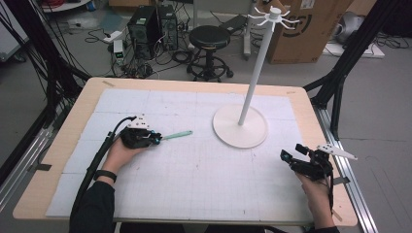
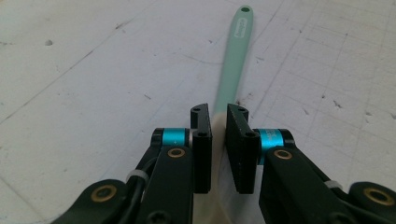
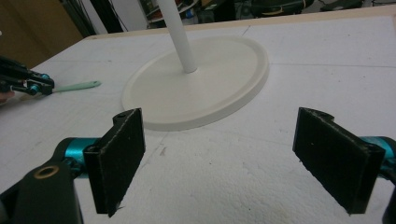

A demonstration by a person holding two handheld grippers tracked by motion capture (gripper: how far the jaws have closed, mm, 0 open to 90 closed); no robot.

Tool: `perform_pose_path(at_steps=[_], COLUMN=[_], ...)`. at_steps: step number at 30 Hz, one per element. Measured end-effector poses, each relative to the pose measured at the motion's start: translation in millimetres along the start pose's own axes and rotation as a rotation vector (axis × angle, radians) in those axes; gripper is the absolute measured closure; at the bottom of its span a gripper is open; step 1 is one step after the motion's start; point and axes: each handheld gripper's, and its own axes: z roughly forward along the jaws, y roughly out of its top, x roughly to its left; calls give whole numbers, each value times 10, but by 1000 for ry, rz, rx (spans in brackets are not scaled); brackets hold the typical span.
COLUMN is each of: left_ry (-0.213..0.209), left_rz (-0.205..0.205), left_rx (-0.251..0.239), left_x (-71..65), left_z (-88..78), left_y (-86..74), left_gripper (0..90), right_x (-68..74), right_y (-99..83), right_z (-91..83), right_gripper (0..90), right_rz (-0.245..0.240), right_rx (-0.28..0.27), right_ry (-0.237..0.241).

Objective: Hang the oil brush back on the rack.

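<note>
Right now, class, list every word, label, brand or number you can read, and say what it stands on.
Raised lettering on the mint green spatula handle, near its hanging hole: too blurred to read.
Dark printed mark on the cardboard box behind the table: partly hidden by the white stand, unreadable.
Nothing else carries legible text.

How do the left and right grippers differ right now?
The left gripper has its jaws closed in on the mint green utensil near its pale end; the right gripper has its jaws wide apart with nothing between them. The left gripper sits left of the white stand's base, its utensil lying flat on the table; the right gripper rests near the table's right edge. Both have black jaws and teal fittings.
</note>
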Motion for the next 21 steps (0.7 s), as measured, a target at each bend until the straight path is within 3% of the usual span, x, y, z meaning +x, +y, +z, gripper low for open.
perform_pose_path(at_steps=[7, 17, 21], left_ry=[-5, 9, 19], left_rz=[-46, -74, -71], left_rx=[-9, -152, -157], left_x=[26, -53, -90], left_z=[-50, -291, -378], left_y=[0, 176, 286], left_gripper=[824, 825, 824], right_x=[3, 9, 12], right_y=[0, 1, 3], right_z=[4, 10, 27], right_gripper=[161, 162, 163], right_rz=[-3, 2, -2], right_rx=[3, 6, 9], right_ry=[-1, -3, 0])
